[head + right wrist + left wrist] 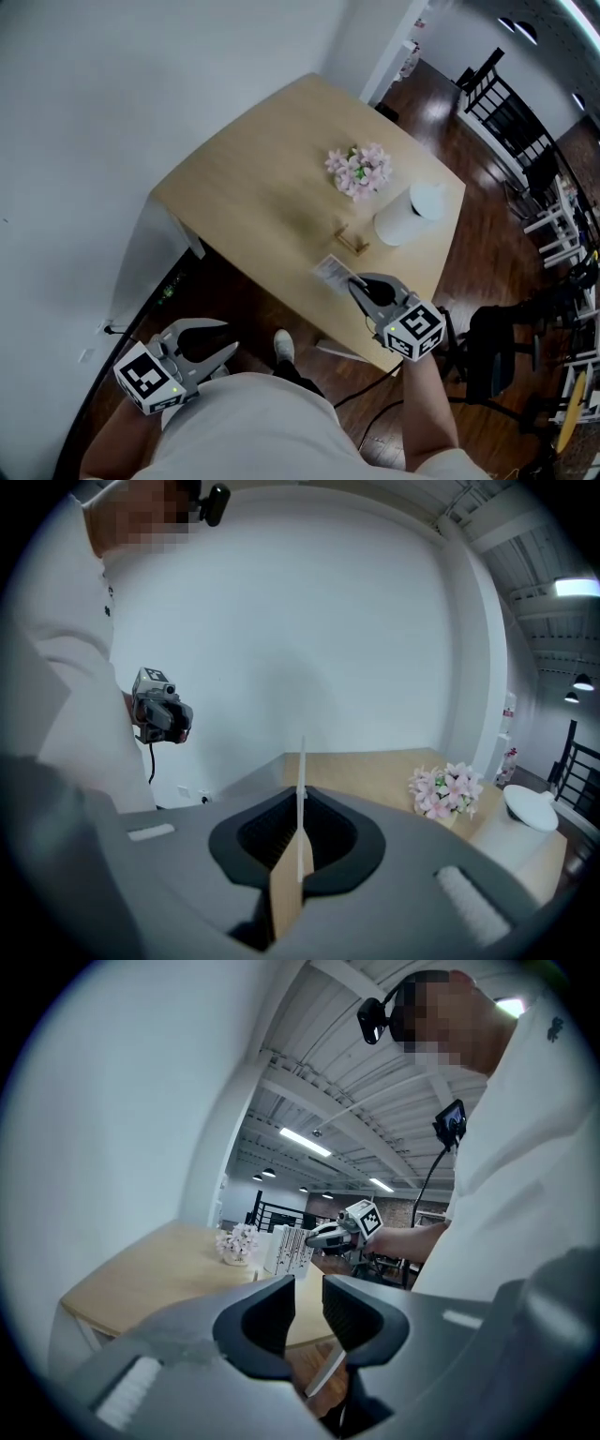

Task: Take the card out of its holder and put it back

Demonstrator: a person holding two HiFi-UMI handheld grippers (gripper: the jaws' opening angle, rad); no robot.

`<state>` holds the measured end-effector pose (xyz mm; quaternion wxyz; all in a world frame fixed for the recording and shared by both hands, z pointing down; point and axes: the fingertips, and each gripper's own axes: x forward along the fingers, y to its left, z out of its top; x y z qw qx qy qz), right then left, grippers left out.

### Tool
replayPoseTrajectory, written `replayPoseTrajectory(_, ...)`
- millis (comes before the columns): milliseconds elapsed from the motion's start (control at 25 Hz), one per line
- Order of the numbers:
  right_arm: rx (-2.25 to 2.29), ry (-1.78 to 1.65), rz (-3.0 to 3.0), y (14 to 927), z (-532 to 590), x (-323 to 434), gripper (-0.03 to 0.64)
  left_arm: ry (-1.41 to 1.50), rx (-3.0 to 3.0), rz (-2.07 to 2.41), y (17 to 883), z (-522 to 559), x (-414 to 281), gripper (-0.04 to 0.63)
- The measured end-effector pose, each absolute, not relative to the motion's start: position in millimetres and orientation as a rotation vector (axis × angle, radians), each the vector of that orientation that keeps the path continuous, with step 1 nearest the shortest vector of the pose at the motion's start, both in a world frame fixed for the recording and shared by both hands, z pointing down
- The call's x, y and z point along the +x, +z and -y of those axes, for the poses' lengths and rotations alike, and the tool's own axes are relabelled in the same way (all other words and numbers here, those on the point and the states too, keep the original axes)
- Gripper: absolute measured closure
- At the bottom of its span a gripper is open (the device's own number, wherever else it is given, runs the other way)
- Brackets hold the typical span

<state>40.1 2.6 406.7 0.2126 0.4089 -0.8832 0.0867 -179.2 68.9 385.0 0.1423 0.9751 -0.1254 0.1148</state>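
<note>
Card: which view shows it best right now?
Left gripper view: the card faces that camera with its print showing, pinched by the right claw. Head view shows the card only small and from above. Right gripper view shows just its thin edge, clamped between the jaws.

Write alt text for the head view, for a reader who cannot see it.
The right gripper pinches a white card over the near edge of a wooden table, close to a small wooden holder. The left gripper hangs open and empty, off the table.
</note>
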Motion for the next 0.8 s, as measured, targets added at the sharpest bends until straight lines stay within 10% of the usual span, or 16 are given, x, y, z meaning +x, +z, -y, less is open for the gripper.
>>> replayPoseTrajectory(800,1.201,0.275,2.428,468.6,124.1,194.3,0.597,0.377,2.752,0.568,384.3,-21.6,-75.4,0.495)
